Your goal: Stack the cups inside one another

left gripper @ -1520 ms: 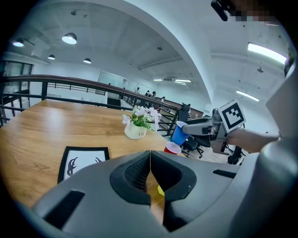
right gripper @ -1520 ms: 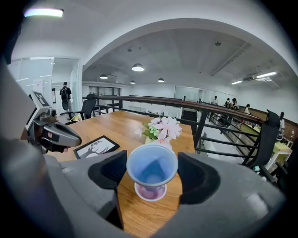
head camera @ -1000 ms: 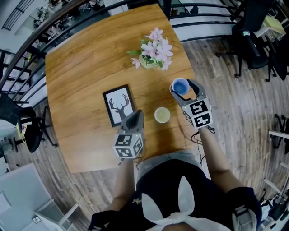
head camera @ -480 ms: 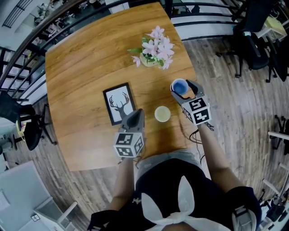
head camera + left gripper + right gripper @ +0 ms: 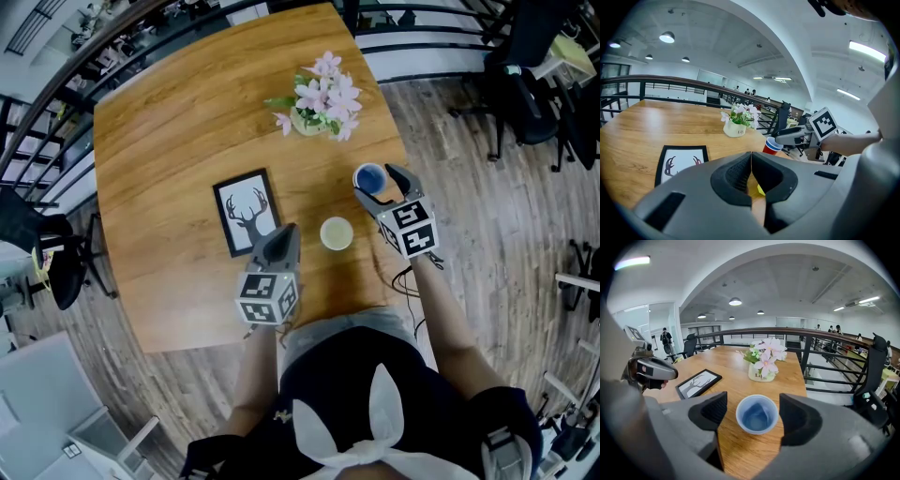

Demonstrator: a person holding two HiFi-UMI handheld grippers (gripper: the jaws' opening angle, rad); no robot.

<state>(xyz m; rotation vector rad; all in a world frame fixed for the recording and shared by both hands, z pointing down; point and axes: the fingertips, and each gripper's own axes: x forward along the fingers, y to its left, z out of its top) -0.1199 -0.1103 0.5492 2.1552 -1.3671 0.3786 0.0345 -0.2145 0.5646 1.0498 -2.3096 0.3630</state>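
Observation:
A red cup with a blue inside [image 5: 371,177] [image 5: 757,414] stands on the wooden table [image 5: 169,141] near its right edge. My right gripper [image 5: 376,183] [image 5: 757,417] is open around it, with a narrow gap between each pad and the cup's rim. A yellow cup [image 5: 336,234] stands alone on the table, to the left of the blue cup and nearer the person. My left gripper [image 5: 279,246] [image 5: 751,169] hovers left of the yellow cup, shut and empty. In the left gripper view the red cup [image 5: 772,146] shows beside the right gripper [image 5: 792,137].
A framed deer picture [image 5: 247,214] lies flat to the left of the cups. A pot of pink flowers [image 5: 317,105] stands further back. The table's right edge runs close by the blue cup; a railing and office chairs lie beyond.
The right gripper and the cup between its jaws have shifted very slightly toward the far side. The left gripper and the yellow cup have not moved.

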